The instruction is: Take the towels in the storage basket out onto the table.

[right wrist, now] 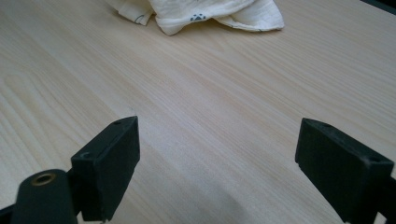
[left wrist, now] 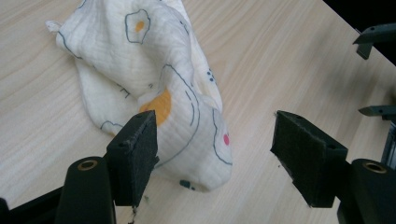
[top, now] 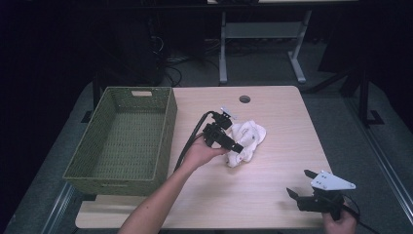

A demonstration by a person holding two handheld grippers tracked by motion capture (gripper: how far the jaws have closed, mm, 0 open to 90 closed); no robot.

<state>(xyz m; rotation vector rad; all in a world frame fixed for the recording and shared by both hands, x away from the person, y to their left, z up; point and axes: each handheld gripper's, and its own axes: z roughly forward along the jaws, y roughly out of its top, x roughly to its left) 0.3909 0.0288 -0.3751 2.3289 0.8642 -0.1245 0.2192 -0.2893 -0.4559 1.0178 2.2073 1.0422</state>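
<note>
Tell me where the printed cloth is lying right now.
In the high view the printed cloth lies crumpled near the middle of the table, right of the green basket and directly beside the open left tool.

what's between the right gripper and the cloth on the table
Nothing: bare light wood table runs from the open right gripper up to the crumpled printed cloth in the right gripper view.
</note>
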